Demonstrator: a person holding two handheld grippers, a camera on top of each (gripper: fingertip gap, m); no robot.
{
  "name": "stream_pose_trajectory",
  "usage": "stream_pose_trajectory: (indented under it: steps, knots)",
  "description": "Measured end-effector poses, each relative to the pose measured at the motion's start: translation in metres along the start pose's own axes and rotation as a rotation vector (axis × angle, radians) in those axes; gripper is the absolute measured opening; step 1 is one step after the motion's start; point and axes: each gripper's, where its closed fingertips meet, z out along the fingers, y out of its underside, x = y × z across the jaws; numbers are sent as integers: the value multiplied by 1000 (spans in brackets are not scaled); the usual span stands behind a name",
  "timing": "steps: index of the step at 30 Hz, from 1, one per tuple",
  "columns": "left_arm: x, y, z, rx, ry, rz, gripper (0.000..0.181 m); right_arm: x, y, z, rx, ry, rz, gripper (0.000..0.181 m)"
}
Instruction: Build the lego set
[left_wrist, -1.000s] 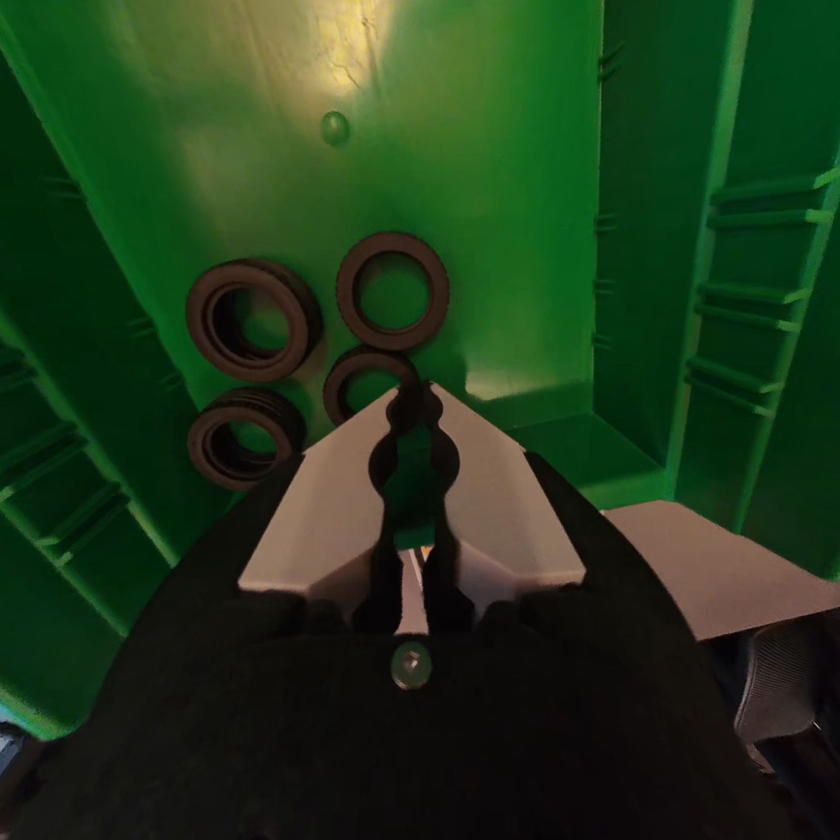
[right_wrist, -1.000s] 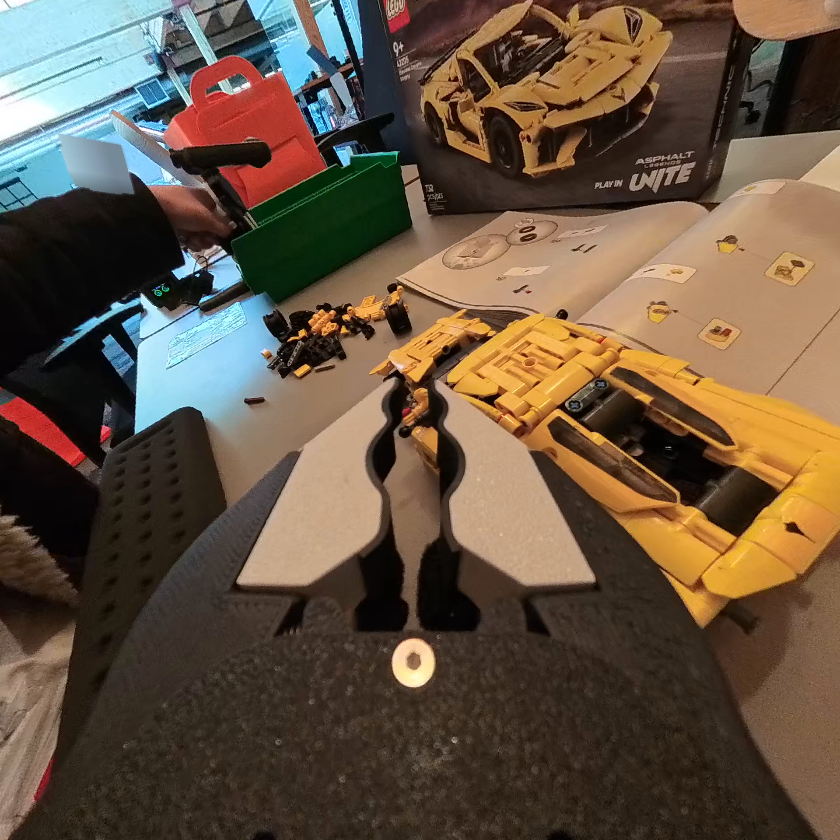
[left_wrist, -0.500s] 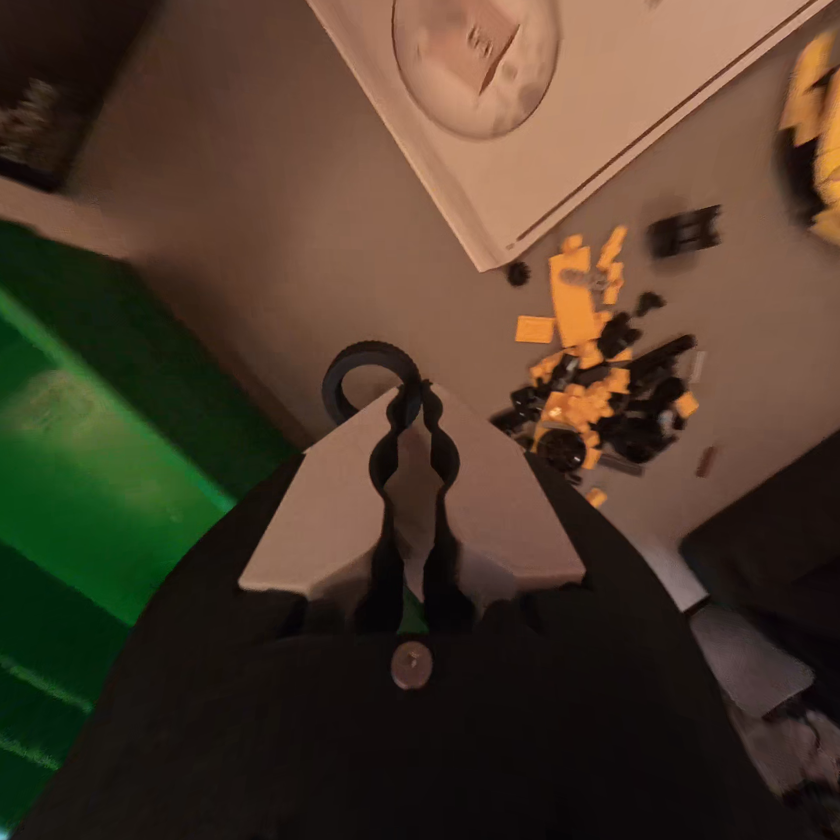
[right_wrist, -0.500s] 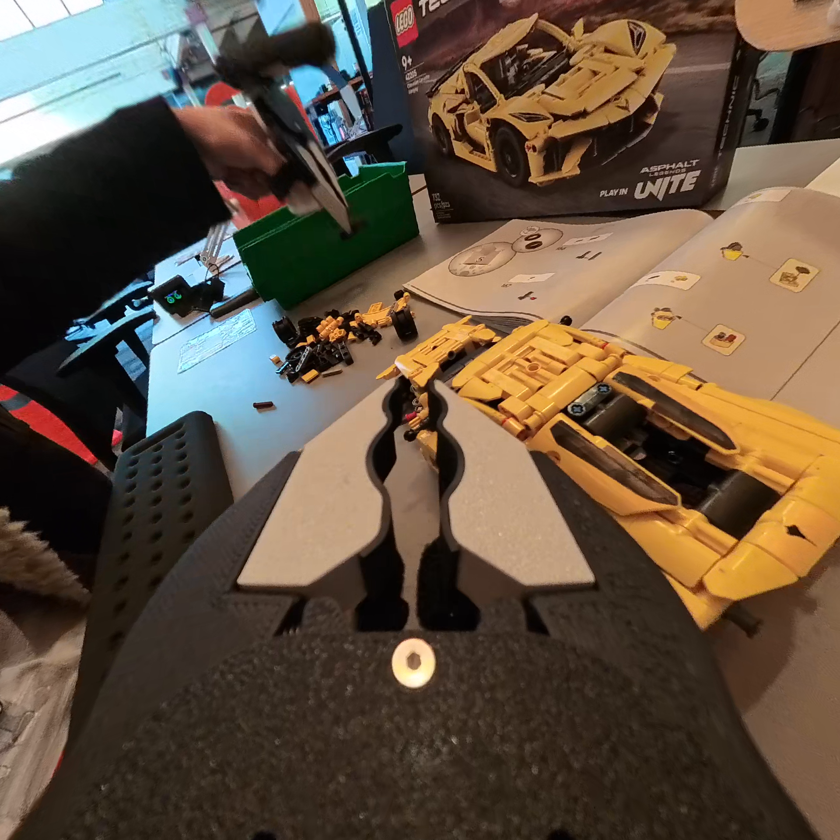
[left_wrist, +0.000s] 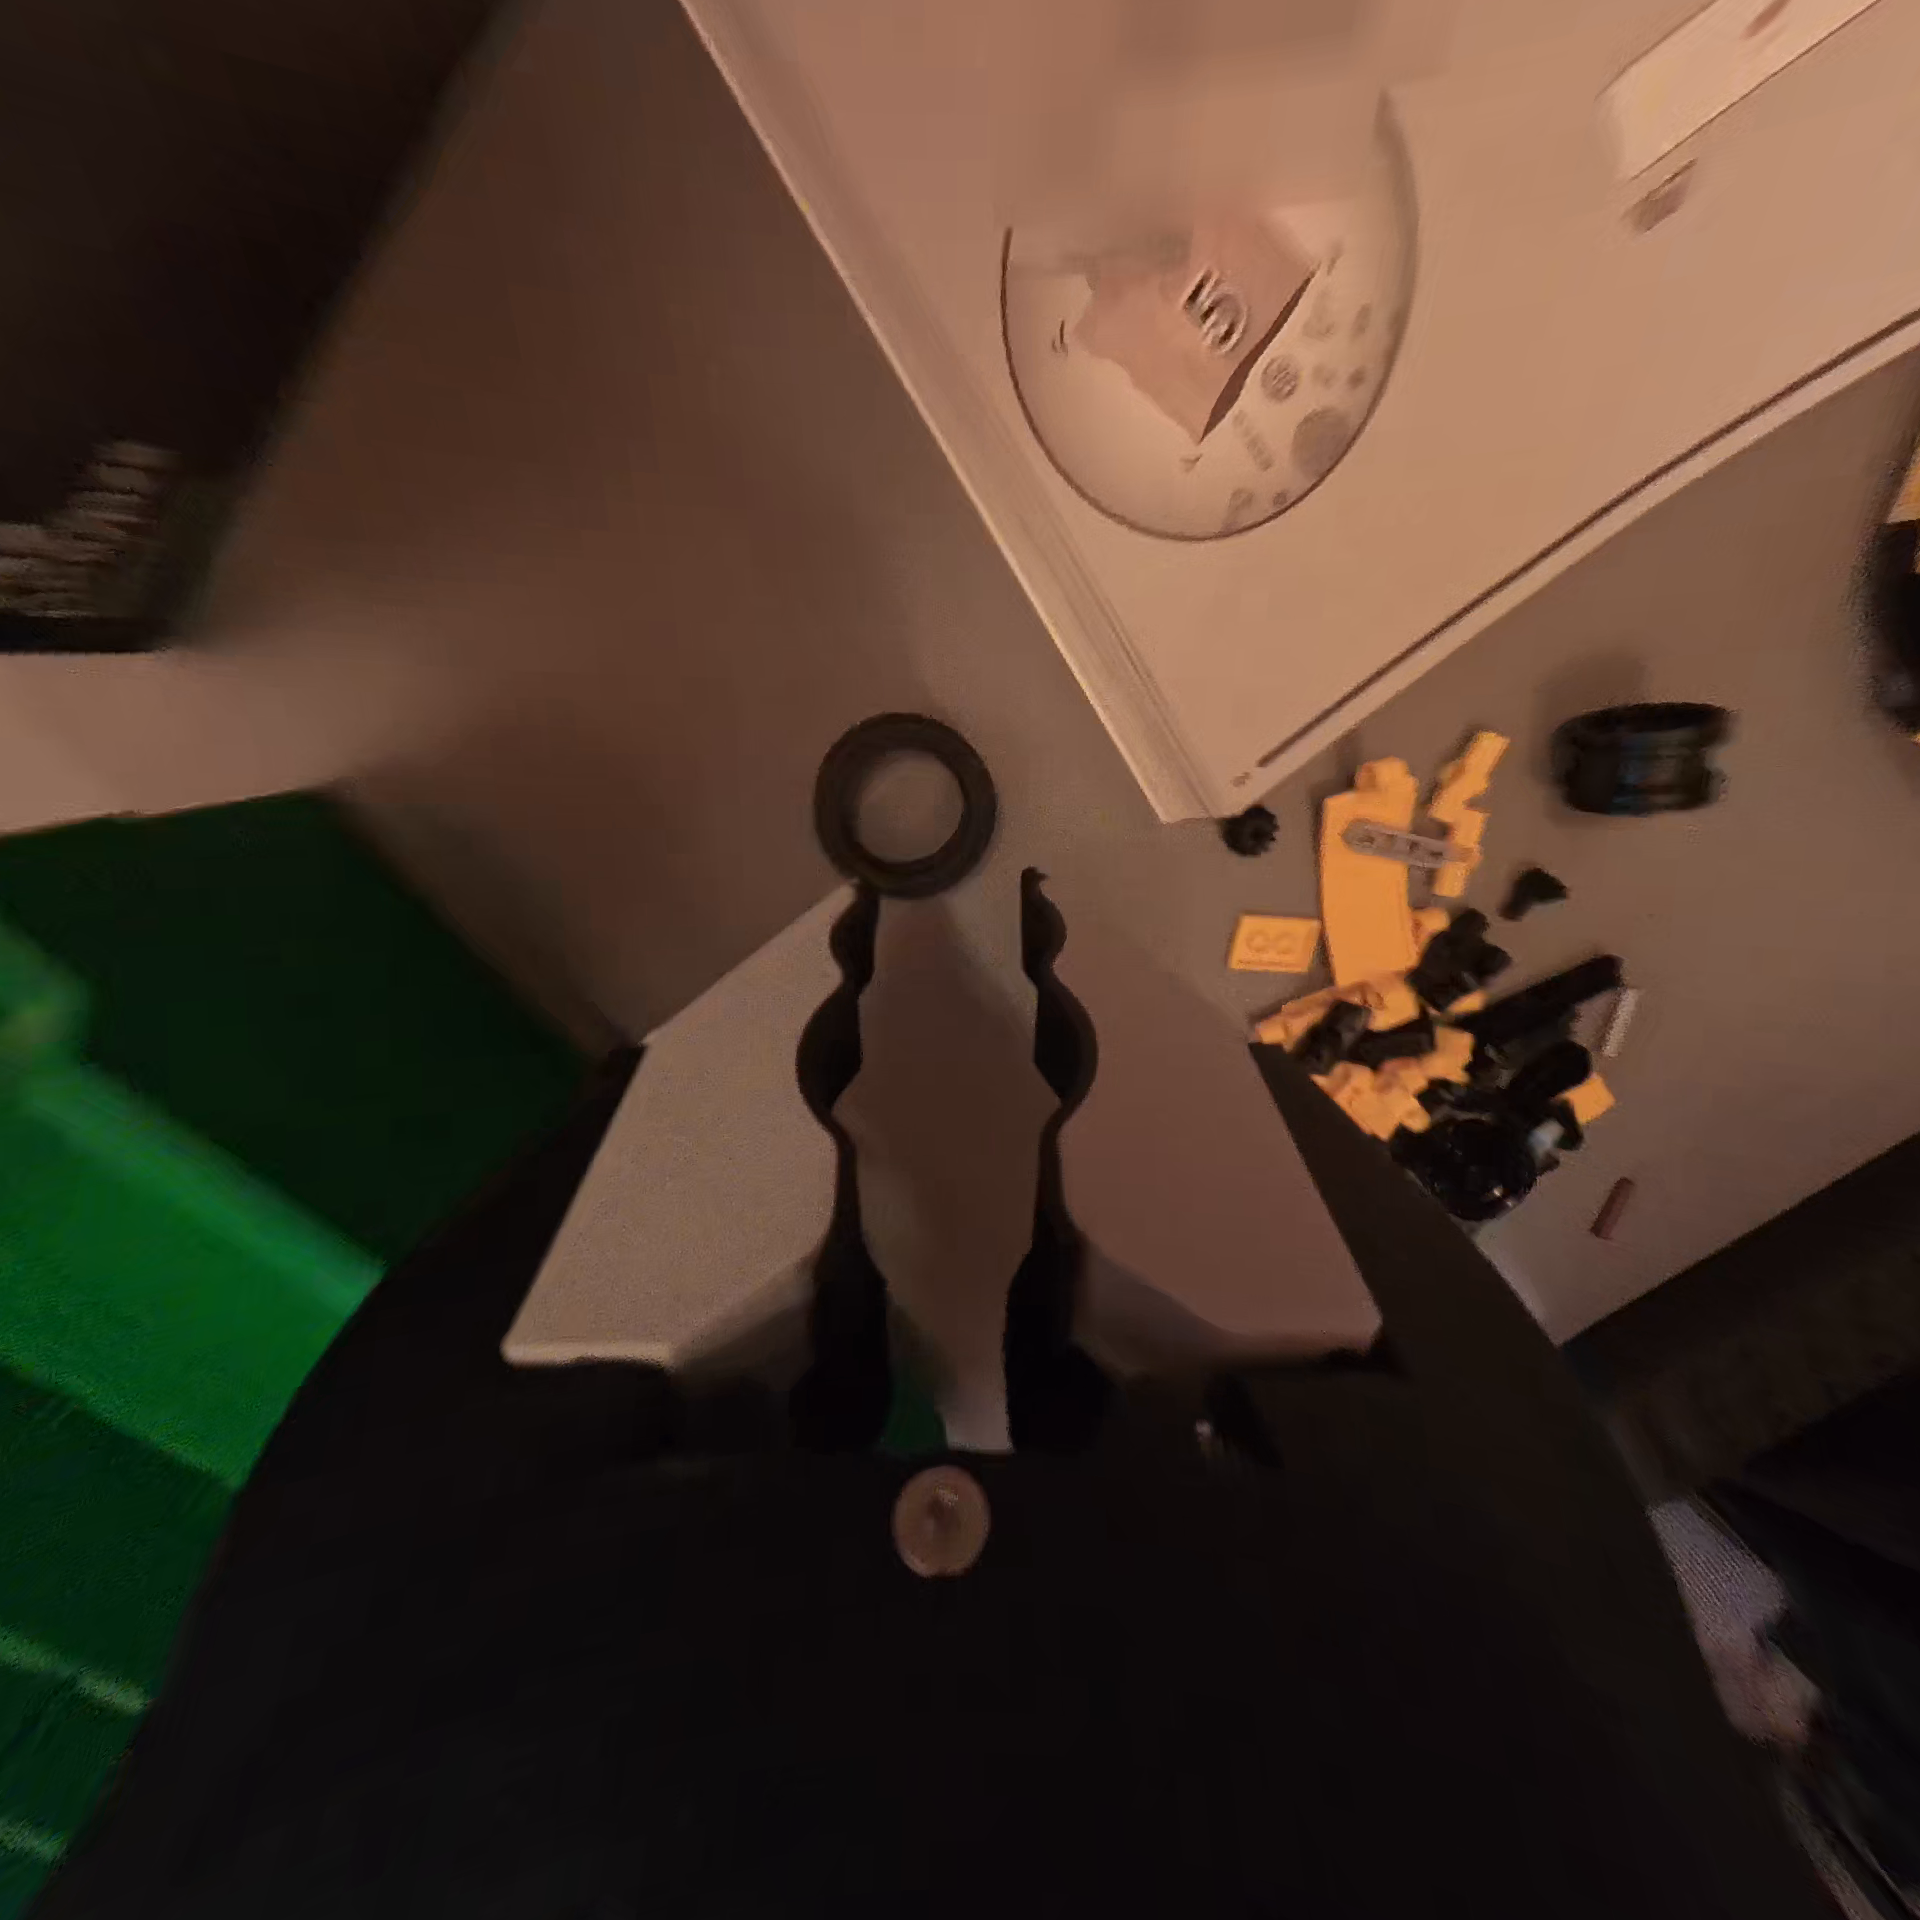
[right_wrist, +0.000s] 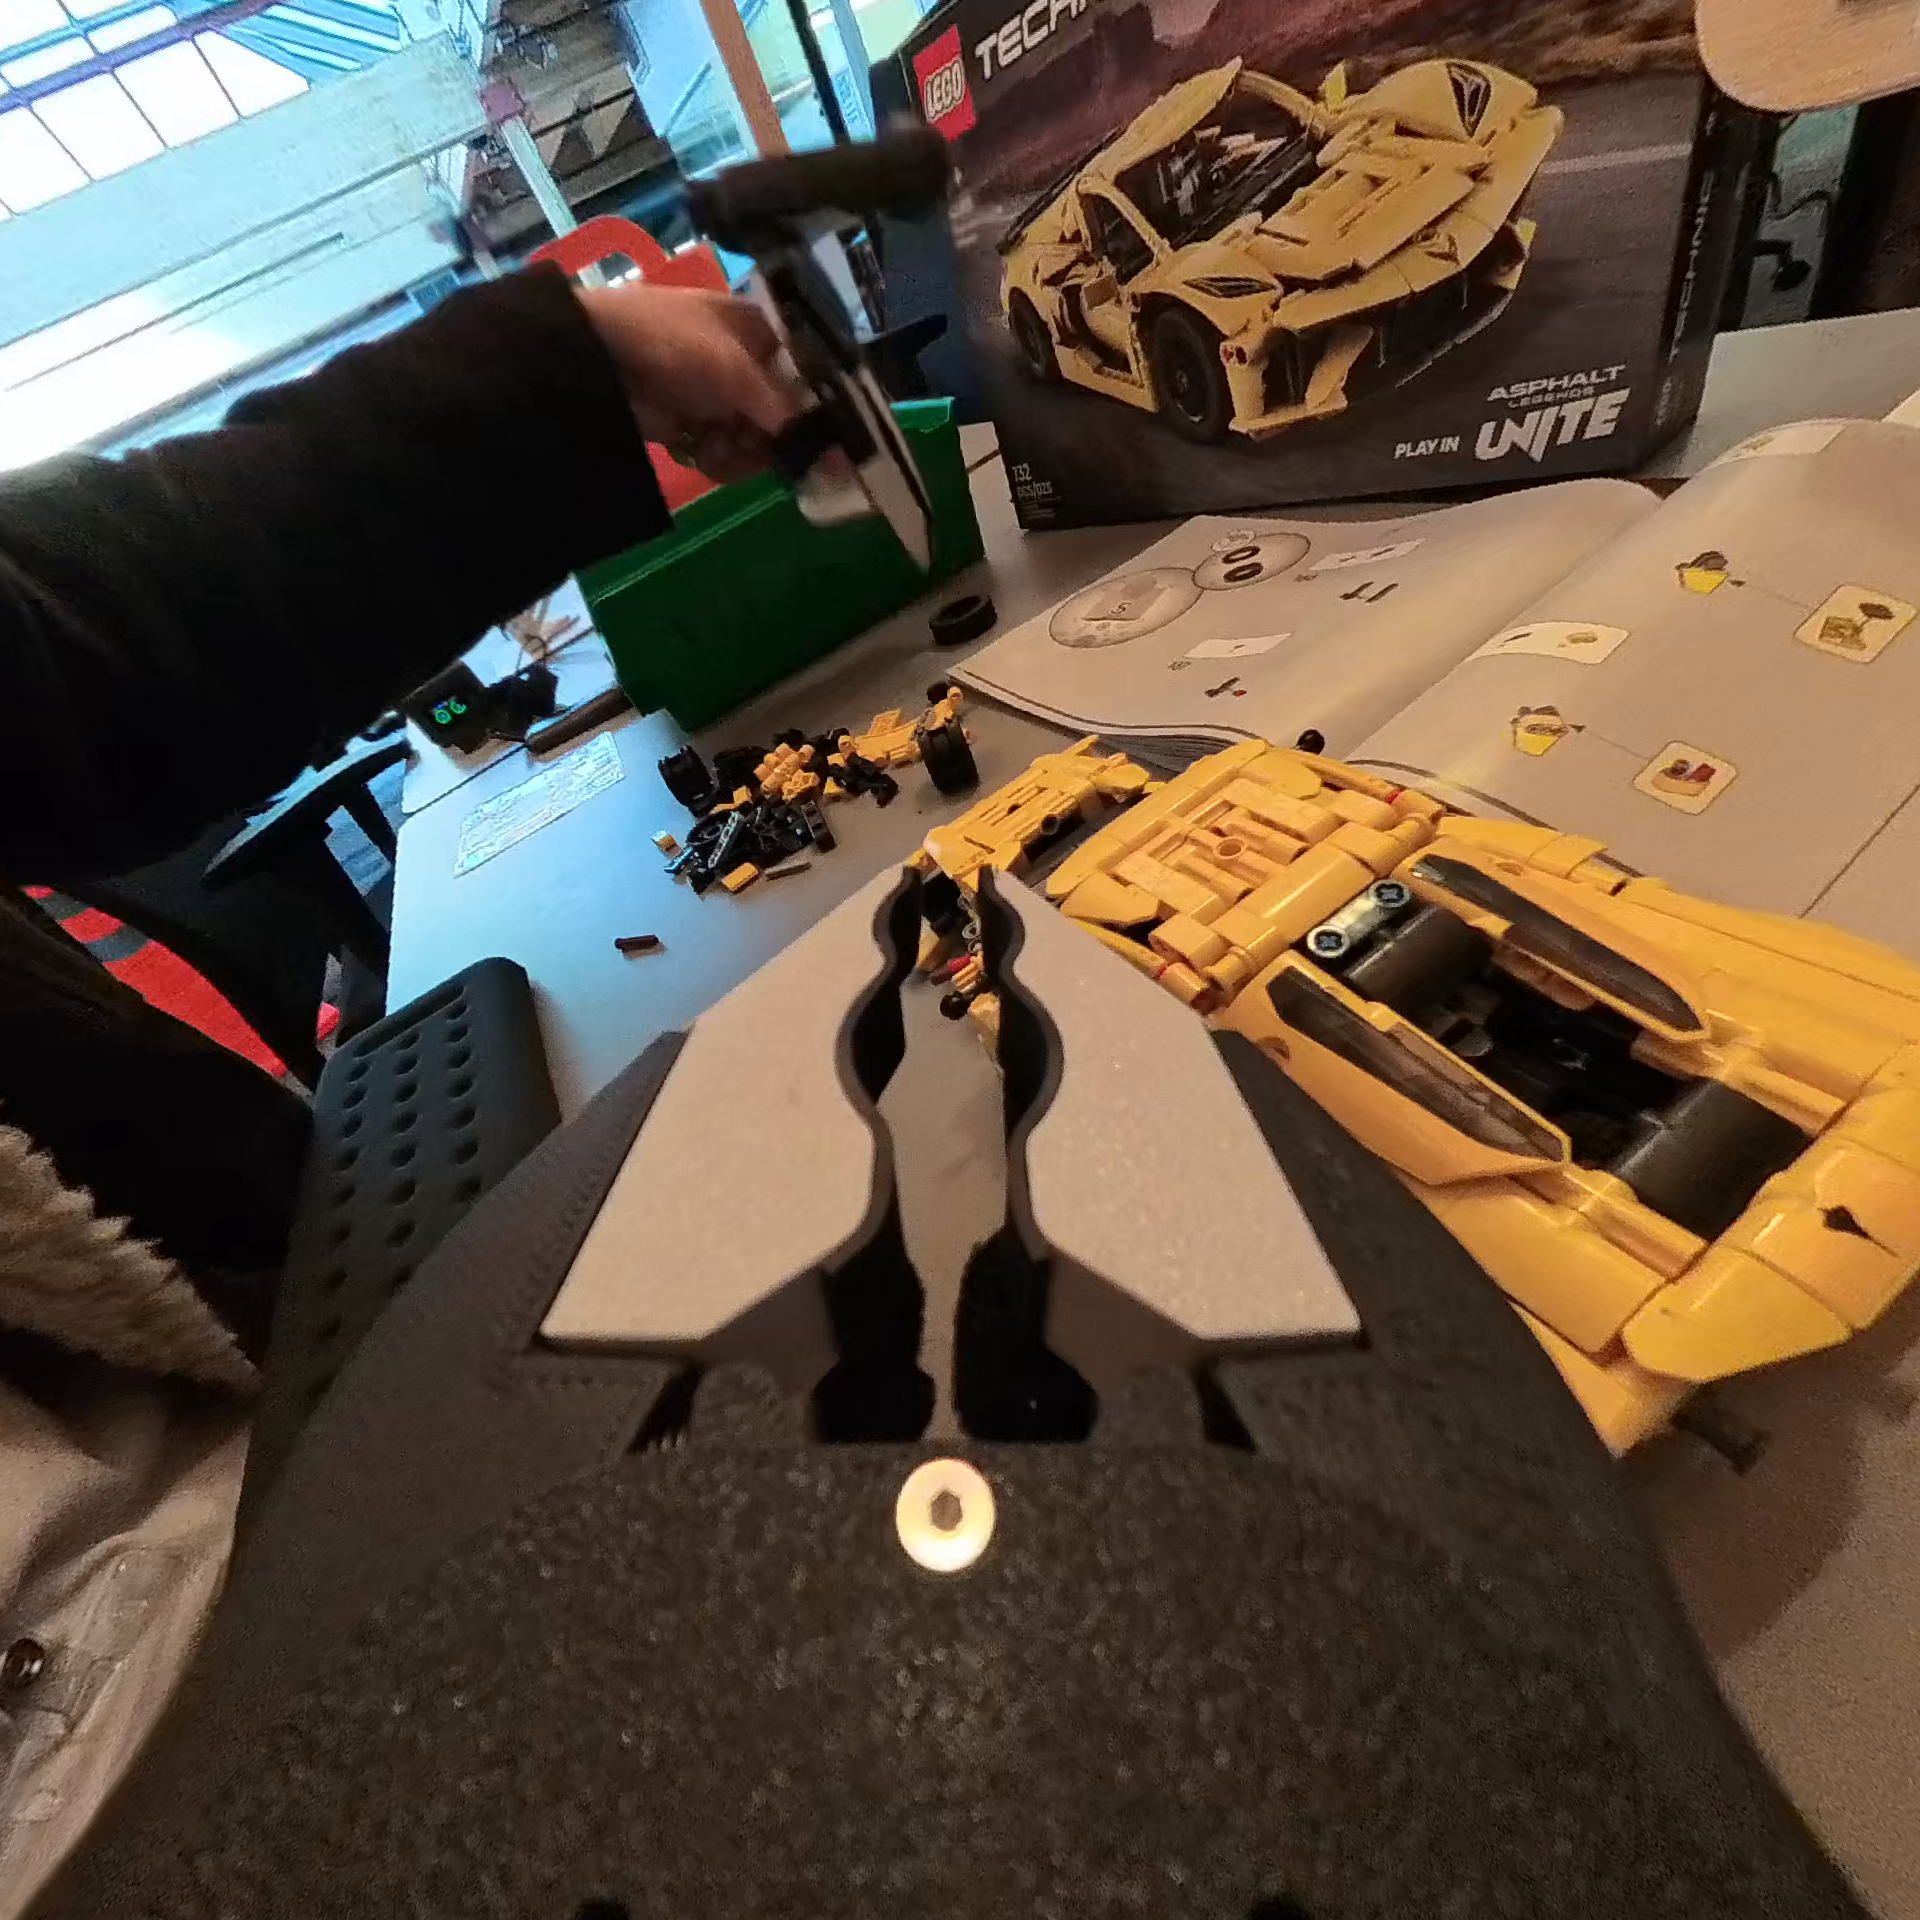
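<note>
A black rubber tyre (left_wrist: 904, 816) lies flat on the grey table just past the tips of my left gripper (left_wrist: 945, 894), which is open and empty above it. The right wrist view shows the tyre (right_wrist: 961, 621) beside the green bin (right_wrist: 769, 603), under the left gripper (right_wrist: 899, 520). My right gripper (right_wrist: 951, 883) is closed to a narrow gap on the front corner of the yellow lego car (right_wrist: 1403, 987). A pile of loose yellow and black pieces (left_wrist: 1434, 1039) lies to the right of the tyre.
The open instruction booklet (right_wrist: 1455, 644) lies behind the car, with the set's box (right_wrist: 1299, 260) standing behind it. A black wheel (right_wrist: 945, 753) stands by the pile (right_wrist: 790, 800). A black perforated chair arm (right_wrist: 416, 1091) is at the table's left edge. The gap from one gripper's tips to the other's is roughly 40 cm. From the left gripper's tips to the black wheel (right_wrist: 945, 753) is close to 15 cm.
My left gripper lifted a tyre out of the green bin, carried it right over the table, opened and let it go beside the booklet. The right gripper has stayed on the car.
</note>
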Motion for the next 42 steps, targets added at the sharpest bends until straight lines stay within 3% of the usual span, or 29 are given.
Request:
stream_pose_trajectory:
  steps: [4,7,9,12,16,20,23,25,26,31,34,35,37,40,42]
  knots:
    - [-8,7,-101,349,-13,112,31,-1,3,3,-13,-14,10,9]
    - [-49,50,-140,446,-171,119,33,-3,6,6,-33,-19,-4,9]
    - [-78,92,-132,354,-216,58,34,-2,8,7,-40,-13,-12,9]
    - [-101,142,-91,194,-177,-30,38,-1,8,7,-43,-7,-4,9]
    - [-106,160,-49,200,-189,64,41,1,10,7,-55,-8,18,9]
    - [-115,178,-26,94,-224,72,49,3,11,7,-57,3,11,9]
    - [-118,181,-16,65,-238,85,50,3,12,8,-60,3,10,9]
    - [-114,182,-13,45,-222,101,33,3,12,8,-62,1,10,9]
    - [-110,180,-16,41,-209,115,8,3,12,8,-62,-1,12,9]
    - [-115,147,-71,131,-339,130,0,1,11,7,-58,-11,18,8]
    - [-101,137,-88,114,-290,106,0,0,11,7,-58,-15,18,8]
    - [-99,136,-86,99,-272,90,6,0,11,7,-57,-16,19,8]
    - [-102,142,-71,53,-245,48,36,0,11,6,-53,-21,27,9]
    - [-123,161,-41,-14,-256,-27,59,-1,11,6,-55,-30,36,9]
    - [-132,170,-23,-20,-238,-72,63,-1,11,6,-56,-30,36,9]
